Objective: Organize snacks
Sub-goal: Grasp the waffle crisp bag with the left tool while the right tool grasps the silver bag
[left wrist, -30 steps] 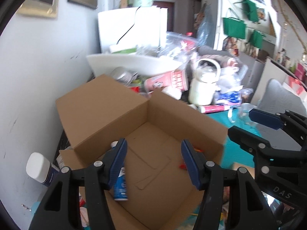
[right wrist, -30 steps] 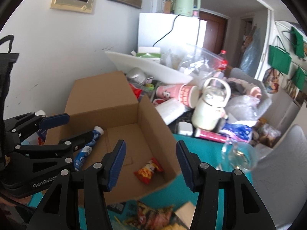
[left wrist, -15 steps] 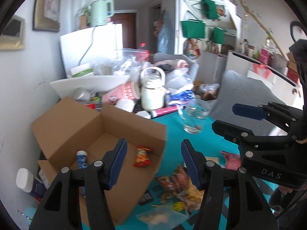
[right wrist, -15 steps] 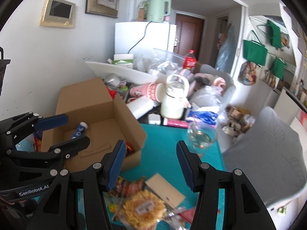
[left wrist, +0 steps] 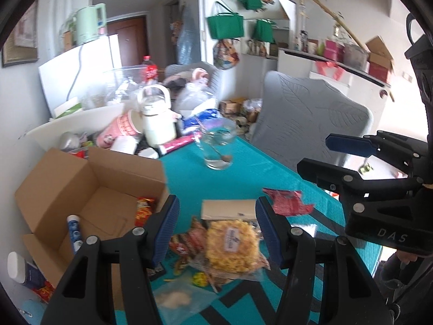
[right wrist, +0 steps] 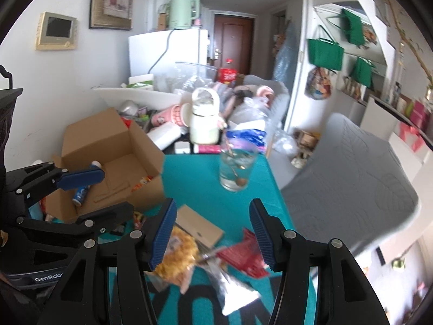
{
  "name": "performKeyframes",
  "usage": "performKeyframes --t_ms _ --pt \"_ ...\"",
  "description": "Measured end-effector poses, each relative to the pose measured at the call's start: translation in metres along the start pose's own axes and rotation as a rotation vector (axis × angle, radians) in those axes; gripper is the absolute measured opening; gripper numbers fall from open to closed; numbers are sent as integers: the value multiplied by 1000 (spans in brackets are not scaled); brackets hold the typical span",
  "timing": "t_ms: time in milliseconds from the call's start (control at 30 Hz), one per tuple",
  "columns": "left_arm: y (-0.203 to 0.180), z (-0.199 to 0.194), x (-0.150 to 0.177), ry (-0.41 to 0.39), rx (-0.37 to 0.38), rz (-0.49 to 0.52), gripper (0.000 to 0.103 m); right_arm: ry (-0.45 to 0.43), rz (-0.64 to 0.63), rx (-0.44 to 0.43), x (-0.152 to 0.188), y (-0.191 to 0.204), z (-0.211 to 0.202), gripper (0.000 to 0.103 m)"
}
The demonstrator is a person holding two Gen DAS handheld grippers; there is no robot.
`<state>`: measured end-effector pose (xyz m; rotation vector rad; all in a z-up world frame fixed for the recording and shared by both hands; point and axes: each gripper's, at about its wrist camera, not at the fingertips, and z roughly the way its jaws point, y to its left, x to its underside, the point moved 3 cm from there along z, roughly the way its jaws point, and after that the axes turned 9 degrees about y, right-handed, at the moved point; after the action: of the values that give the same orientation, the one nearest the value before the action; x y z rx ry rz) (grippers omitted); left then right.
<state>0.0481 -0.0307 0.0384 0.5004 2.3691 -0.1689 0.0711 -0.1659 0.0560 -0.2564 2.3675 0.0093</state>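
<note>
Teal table (left wrist: 243,173) bare between cardboard box (left wrist: 89,189), glass (left wrist: 216,146), snacks (left wrist: 230,243)

Loose snack packets (left wrist: 230,246) lie heaped on teal cloth beside the open cardboard box (left wrist: 81,189).

Bare teal table (left wrist: 243,178) between cardboard box (left wrist: 89,189) and grey chair (left wrist: 311,124): room to pass. Glass (right wrist: 236,169) stands mid-lane. Snack pile (left wrist: 230,243) crowds near edge below my jaws. Clutter blocks far end.
</note>
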Motion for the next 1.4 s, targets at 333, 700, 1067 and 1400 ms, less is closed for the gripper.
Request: performKeyframes --t_ms 333,700,1067,1400 --pt "-34 17 14 37 56 48 57 23 56 6 41 -24 -1 58" --pt "-36 44 37 89 69 39 57 102 78 -70 83 -31 28 58" --pt "-21 84 51 172 65 -3 57 190 84 -157 105 -29 75 58" --pt "-27 115 50 226 29 62 62 244 84 -183 115 -40 104 58"
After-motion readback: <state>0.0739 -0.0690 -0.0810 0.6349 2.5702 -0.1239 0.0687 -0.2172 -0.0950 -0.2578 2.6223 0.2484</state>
